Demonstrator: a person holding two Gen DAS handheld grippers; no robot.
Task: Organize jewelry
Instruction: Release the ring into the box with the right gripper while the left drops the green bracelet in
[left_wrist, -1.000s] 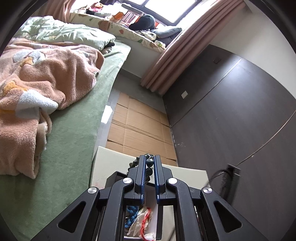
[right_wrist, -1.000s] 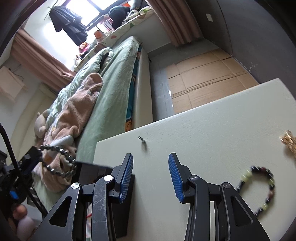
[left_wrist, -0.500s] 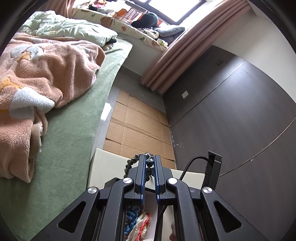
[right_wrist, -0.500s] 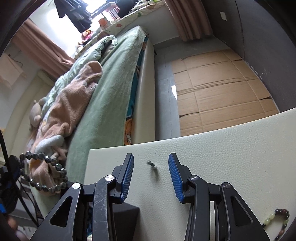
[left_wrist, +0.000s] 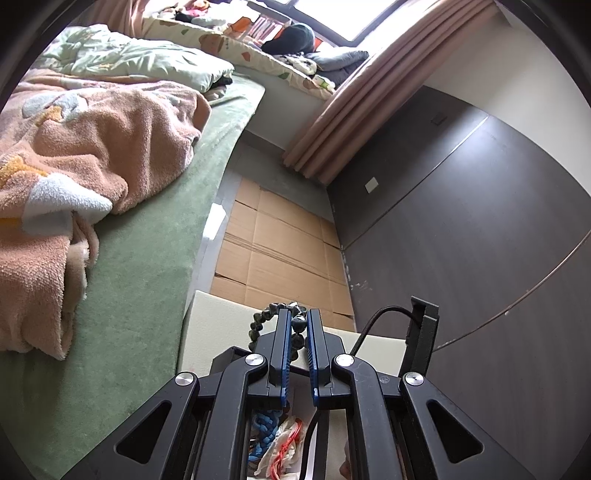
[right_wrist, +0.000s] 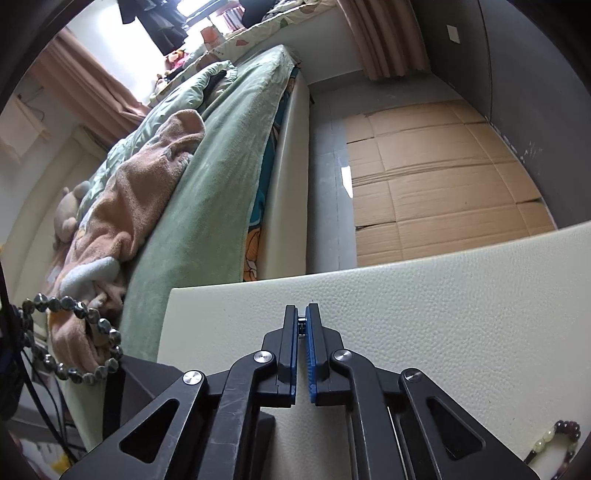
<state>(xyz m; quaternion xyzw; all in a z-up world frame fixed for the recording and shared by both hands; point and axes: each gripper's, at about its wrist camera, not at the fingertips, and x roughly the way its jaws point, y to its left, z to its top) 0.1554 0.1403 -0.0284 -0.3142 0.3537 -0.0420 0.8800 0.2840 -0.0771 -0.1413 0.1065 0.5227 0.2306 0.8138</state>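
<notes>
With our right gripper pinched on a small metal piece on the cream tabletop and our left gripper clamping the dark bead bracelet, we should lift straight up, keeping the pinch firm.

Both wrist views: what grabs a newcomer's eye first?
In the left wrist view, the left gripper is shut on a dark bead bracelet, held up over the cream tabletop. In the right wrist view, the right gripper is pinched on a tiny metal piece at the tabletop. Behind, a peach blanket sprawls over the green bed at left.
</notes>
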